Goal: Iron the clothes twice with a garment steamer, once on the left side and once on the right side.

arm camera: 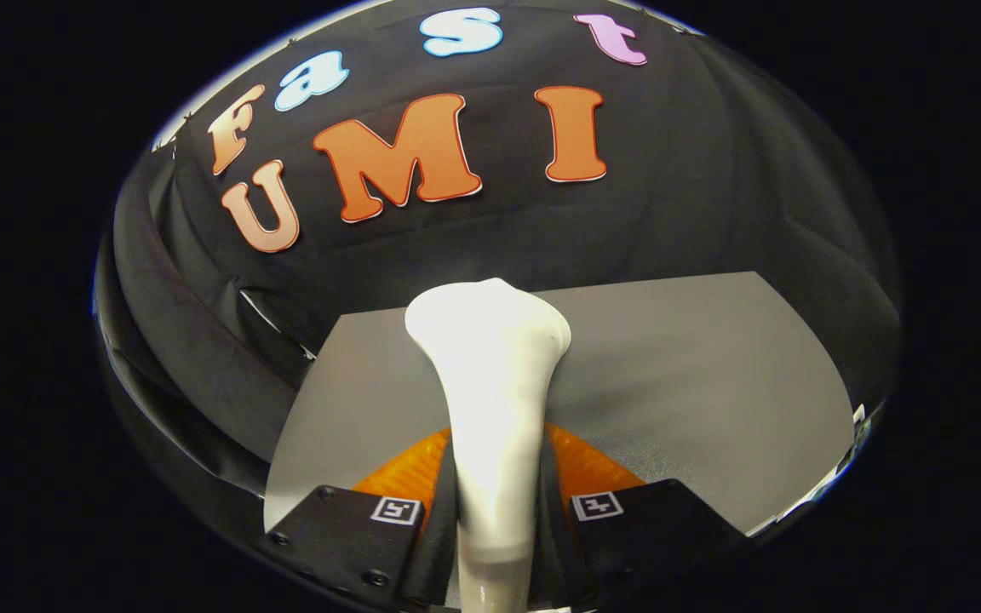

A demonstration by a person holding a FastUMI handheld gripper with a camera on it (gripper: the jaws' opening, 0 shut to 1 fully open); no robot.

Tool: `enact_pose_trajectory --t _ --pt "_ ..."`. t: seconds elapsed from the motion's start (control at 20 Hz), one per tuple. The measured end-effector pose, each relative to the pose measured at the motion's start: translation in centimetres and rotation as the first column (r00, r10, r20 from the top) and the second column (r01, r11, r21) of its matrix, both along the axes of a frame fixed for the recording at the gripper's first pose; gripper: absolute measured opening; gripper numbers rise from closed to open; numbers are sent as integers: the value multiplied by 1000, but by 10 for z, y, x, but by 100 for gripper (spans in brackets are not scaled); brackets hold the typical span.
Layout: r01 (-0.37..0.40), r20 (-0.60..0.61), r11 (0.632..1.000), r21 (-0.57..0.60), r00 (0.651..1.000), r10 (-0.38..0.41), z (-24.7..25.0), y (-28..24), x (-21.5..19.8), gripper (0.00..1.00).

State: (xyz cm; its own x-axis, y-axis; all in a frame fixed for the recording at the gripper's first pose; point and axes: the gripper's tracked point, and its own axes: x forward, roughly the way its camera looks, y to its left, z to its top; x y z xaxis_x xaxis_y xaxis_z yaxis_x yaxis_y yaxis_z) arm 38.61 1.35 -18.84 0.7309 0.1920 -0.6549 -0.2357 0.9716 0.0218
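- The claw (495, 511) was pinching the garment steamer (490, 400): one finger pressed on each side of its white handle, with no gap visible between finger and handle.
- The steamer stood between the fingers and reached on ahead of them, its narrow handle widening into a rounded, flared head at the far end.
- The head was seen from behind, so its steam face could not be made out.
- Low down, close to the camera, a slightly greyer band crossed the white handle.
- Each finger carried a small square marker (395, 510) on its upper surface, one to either side of the handle.
- Beneath and beyond the fingers lay a flat grey counter (712, 375), matte and evenly lit.
- The steamer's head hung over the far part of the counter; whether it touched the surface could not be told.
- Behind the counter hung the booth's black cloth wall (712, 170), creased and draped, running down along the counter's left side as well.
- A thin pale strip (273, 322) showed where the cloth met the counter's far left corner, and another along its right edge.
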Motion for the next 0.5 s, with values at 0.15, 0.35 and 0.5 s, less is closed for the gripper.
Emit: enact_pose_trajectory --t 0.15,0.35,0.5 --pt "-3 52 1000 -31 999 5 15 1 -6 50" --pt "26 129 999 -18 991 -24 40 1 -18 50" --pt "58 180 998 -16 982 -54 58 -1 -32 50"
